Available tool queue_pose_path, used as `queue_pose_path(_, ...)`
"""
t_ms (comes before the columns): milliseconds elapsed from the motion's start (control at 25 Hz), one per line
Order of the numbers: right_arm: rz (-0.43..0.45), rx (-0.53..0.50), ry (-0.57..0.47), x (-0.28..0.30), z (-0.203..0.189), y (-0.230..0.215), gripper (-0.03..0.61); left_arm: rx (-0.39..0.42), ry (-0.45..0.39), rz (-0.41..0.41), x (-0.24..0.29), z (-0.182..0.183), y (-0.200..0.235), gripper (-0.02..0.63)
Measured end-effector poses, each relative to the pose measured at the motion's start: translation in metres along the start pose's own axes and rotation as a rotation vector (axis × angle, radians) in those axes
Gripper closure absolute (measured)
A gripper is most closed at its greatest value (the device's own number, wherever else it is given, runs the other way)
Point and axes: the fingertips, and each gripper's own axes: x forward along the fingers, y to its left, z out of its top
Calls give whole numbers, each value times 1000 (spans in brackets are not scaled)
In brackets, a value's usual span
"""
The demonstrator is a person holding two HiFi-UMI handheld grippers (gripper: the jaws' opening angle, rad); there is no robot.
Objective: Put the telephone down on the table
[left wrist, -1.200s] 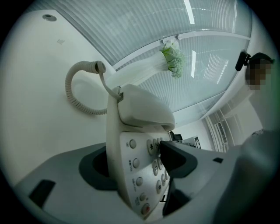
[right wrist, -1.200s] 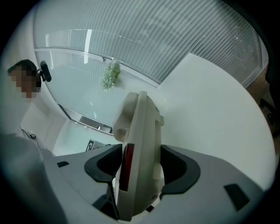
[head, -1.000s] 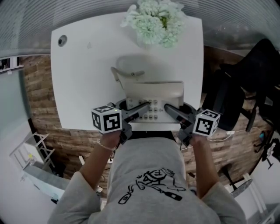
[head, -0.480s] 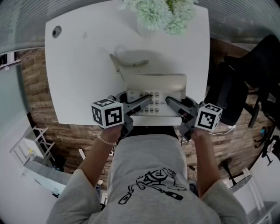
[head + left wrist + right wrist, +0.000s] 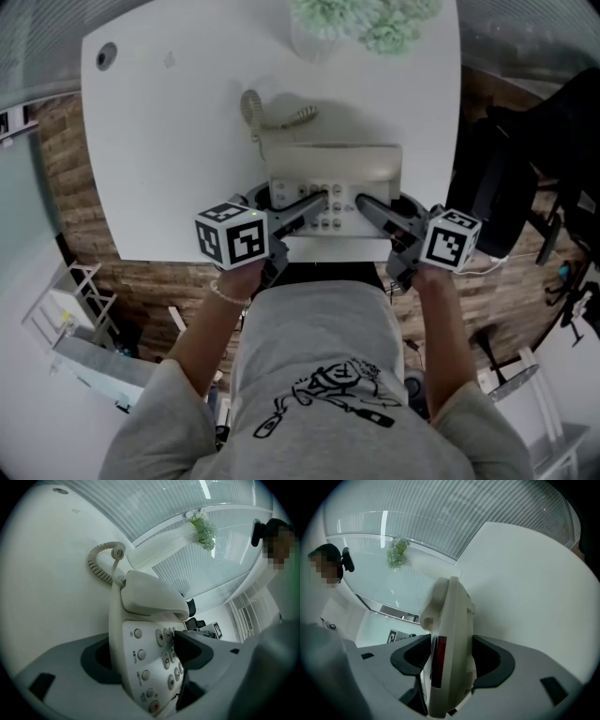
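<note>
Cream telephone (image 5: pixel 335 178) seems landed on counter (image 5: pixel 169 141); right fingers (image 5: pixel 377 212) clasp it, left fingers (image 5: pixel 302 208), just opening, barely grip it; release remains.

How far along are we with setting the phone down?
Done: the telephone is over the table's near edge, its cord lying on the tabletop. In hand: the right gripper clamps it; on the left gripper the fingers have just been opening, telephone between them. Remaining: confirm it rests flat, release, withdraw.

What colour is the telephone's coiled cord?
The cord is cream; the left gripper view shows it best.
</note>
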Motion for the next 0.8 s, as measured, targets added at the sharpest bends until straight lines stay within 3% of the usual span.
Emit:
queue_pose_path(320, -5, -9, 9, 5, -1, -4, 299, 34, -4, 39, 2, -1, 4, 272)
queue_pose_path(560, -9, 1, 15, 4, -6, -6, 296, 106, -1, 115, 4, -1, 2, 236)
queue_pose_path(800, -11, 11, 8, 3, -5, -7, 295, 122, -21, 167, 4, 0, 1, 214)
